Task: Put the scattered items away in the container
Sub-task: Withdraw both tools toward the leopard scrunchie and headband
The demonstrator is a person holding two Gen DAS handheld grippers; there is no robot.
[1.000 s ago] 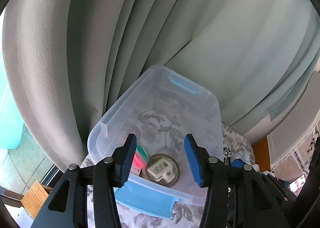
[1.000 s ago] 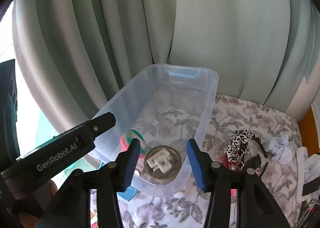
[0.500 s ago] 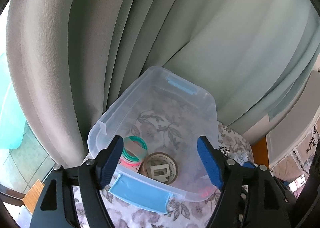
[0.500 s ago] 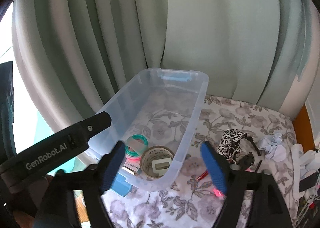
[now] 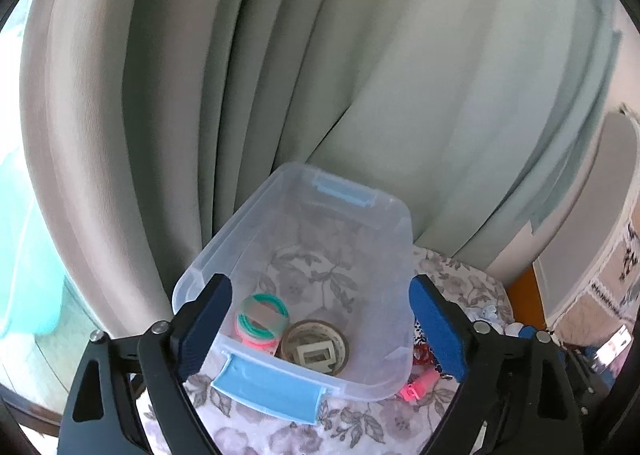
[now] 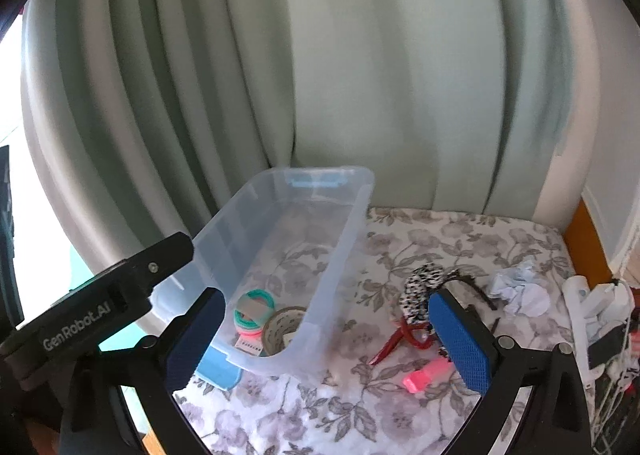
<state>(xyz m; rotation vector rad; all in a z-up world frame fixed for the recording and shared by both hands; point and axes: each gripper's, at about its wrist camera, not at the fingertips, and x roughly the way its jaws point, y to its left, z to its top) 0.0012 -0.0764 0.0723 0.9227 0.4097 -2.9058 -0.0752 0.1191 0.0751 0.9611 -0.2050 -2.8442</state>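
Note:
A clear plastic bin (image 5: 400, 251) (image 6: 344, 243) with blue latches stands on the floral cloth. Inside lie green and pink hair ties (image 5: 262, 317) (image 6: 253, 311), a tape roll (image 5: 316, 347) (image 6: 282, 329) and a small white item (image 5: 310, 355) in the roll. My left gripper (image 5: 320, 331) is open and empty above the bin's near end. My right gripper (image 6: 326, 339) is open and empty over the bin's near right corner. On the cloth right of the bin lie a black-and-white headband (image 6: 422, 287), red scissors (image 6: 400, 339) and a pink clip (image 6: 424, 375) (image 5: 416, 389).
Grey-green curtains (image 6: 320, 75) hang behind the bin. Crumpled white paper (image 6: 520, 289) and white cables and devices (image 6: 596, 319) lie at the far right. The left gripper's body (image 6: 100, 295) shows at the left in the right wrist view. A wooden edge (image 6: 584, 239) borders the table.
Both grippers opened wide and drew back and up from the bin. The white item that sat between the fingers now lies in the tape roll. The right view swung to the right.

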